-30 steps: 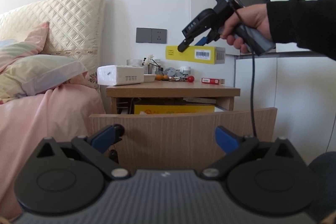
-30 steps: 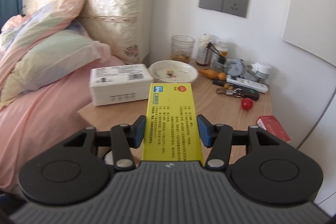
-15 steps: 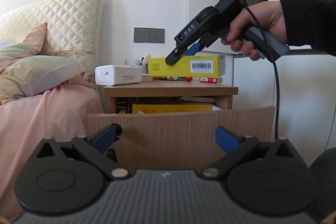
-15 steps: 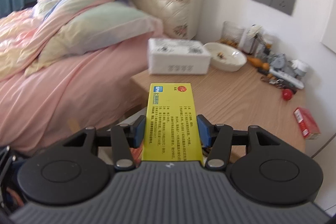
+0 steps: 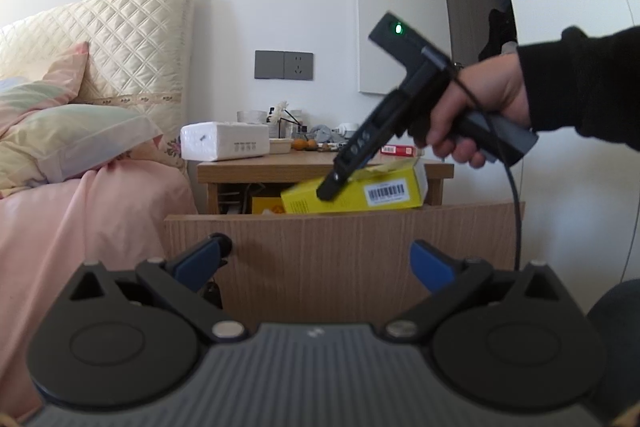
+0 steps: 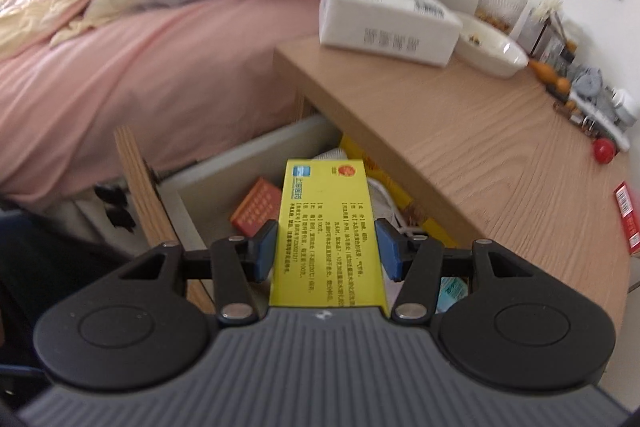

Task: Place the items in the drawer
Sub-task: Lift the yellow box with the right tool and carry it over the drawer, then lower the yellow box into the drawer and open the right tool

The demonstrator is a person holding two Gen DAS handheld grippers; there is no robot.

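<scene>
Now the right gripper [image 6: 326,247] pinches the yellow box [image 6: 326,227] by its long sides, nose-down over the open drawer [image 6: 200,179] beneath the nightstand's front edge. Likely light, crushable cardboard, so gentle side pressure suits. The left gripper [image 5: 316,263] hangs spread, empty.

Right tongs [image 6: 326,253] grip the yellow box [image 6: 326,227] — tilted over the open drawer [image 6: 208,183]

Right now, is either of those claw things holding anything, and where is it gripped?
The right gripper clamps the yellow box by its long sides; the left gripper holds nothing.
</scene>
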